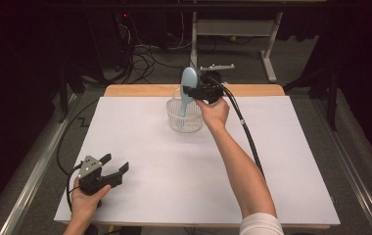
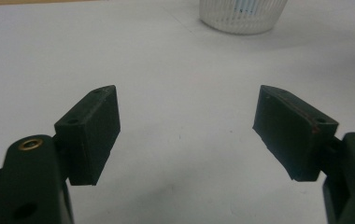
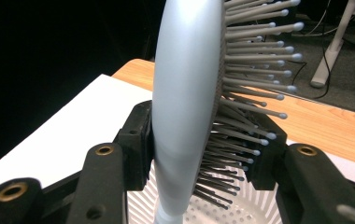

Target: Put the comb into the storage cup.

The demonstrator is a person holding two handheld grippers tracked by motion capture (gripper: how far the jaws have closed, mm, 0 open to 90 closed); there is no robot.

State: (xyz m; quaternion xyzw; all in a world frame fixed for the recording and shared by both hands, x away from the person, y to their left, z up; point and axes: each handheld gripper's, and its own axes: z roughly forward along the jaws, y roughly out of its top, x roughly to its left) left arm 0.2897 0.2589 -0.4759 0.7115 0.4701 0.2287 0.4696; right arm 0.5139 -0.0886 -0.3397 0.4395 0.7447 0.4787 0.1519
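Toward the far middle of the white surface (image 1: 174, 166), the right gripper (image 1: 194, 91) has its jaws clamped on a pale blue hairbrush (image 1: 188, 88). One jaw presses the smooth back of the brush head, the other sits in among the bristles. The brush stands nearly upright, head up and tilted a little, with its handle reaching down into a clear ribbed basket (image 1: 184, 117) that stands on the surface directly under the gripper. In the right gripper view the hairbrush (image 3: 189, 93) rises between the two black jaws, its grey-tipped bristles pointing to the right, and the white slatted floor of the basket (image 3: 222, 210) lies below.

At the near left corner, the left gripper (image 1: 117, 165) rests low on the surface in the person's hand, well apart from the basket. Its jaws stand wide open with nothing between them. In the left gripper view bare white surface lies between the two pads, and the basket (image 2: 243, 16) sits far off at the top.
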